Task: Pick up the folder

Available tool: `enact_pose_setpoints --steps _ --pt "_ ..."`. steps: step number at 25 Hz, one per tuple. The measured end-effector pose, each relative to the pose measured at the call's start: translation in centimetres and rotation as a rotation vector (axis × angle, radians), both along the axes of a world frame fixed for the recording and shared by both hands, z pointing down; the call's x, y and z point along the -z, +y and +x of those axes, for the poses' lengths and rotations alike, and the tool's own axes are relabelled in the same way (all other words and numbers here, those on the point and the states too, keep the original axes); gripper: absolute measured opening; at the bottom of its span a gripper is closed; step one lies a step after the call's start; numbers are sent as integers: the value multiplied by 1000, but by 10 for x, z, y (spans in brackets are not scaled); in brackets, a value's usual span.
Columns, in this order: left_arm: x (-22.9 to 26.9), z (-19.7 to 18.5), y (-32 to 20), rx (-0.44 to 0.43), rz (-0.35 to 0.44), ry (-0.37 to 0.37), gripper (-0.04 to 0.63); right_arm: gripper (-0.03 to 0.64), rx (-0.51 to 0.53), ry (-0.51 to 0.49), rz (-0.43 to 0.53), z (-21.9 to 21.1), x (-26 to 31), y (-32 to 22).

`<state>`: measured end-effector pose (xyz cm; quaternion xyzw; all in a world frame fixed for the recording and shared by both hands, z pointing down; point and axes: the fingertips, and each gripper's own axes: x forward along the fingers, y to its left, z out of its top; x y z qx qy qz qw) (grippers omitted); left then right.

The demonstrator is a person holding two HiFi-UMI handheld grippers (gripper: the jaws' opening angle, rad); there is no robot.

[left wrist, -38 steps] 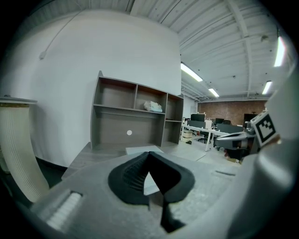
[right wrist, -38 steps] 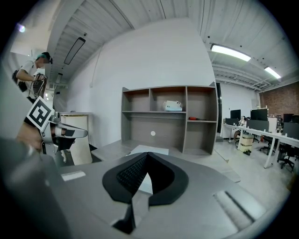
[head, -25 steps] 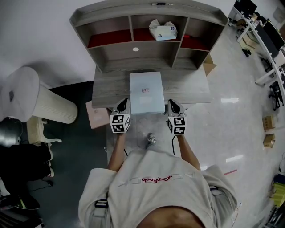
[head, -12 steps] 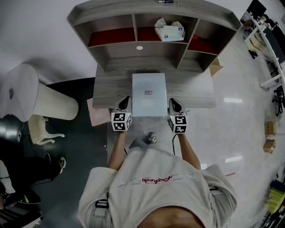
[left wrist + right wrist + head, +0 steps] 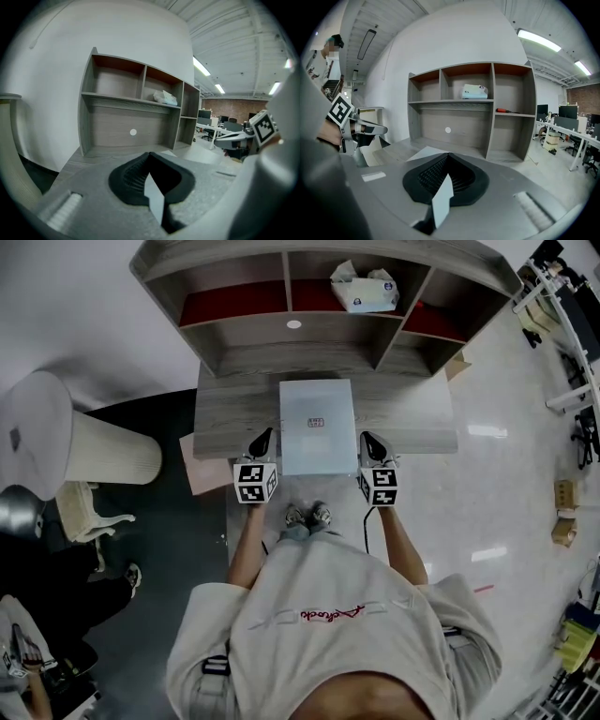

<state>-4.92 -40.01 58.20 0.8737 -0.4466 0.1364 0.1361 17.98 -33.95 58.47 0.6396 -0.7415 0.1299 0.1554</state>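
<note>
Folder (image 5: 319, 399): pale blue-grey, rectangular, flat card or plastic, with a small printed label (image 5: 316, 423) near its middle. It lies flat on the grey wood-grain tabletop (image 5: 230, 413), long side running away from the person, and its near end juts a little past the tabletop's front edge.

Left tongs (image 5: 262, 441): grey body, black ribbed pads, marker cube at the rear. They are just beside the folder's near left corner. The pads are pressed together with nothing between them.

Right tongs (image 5: 368, 441): same make, just beside the folder's near right corner. The pads are likewise pressed together and empty. Whether either pair touches the folder's edge cannot be told from the head view.

Shelf unit (image 5: 309, 334): grey wood-grain hutch with open compartments and reddish inner backs, standing at the rear of the tabletop. A white round disc (image 5: 294, 324) sits on its back panel.

Tissue box (image 5: 366, 292): white and pale blue, in the upper middle compartment.

Small red-handled item (image 5: 505, 110): on the right-hand shelf, possibly a screwdriver.
</note>
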Motion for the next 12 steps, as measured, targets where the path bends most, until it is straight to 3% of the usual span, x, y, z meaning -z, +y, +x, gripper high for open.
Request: enact_pose_setpoints --steps 12 --pt "-37 -2 7 -16 -81 -20 0 6 6 5 -80 3 -33 7"
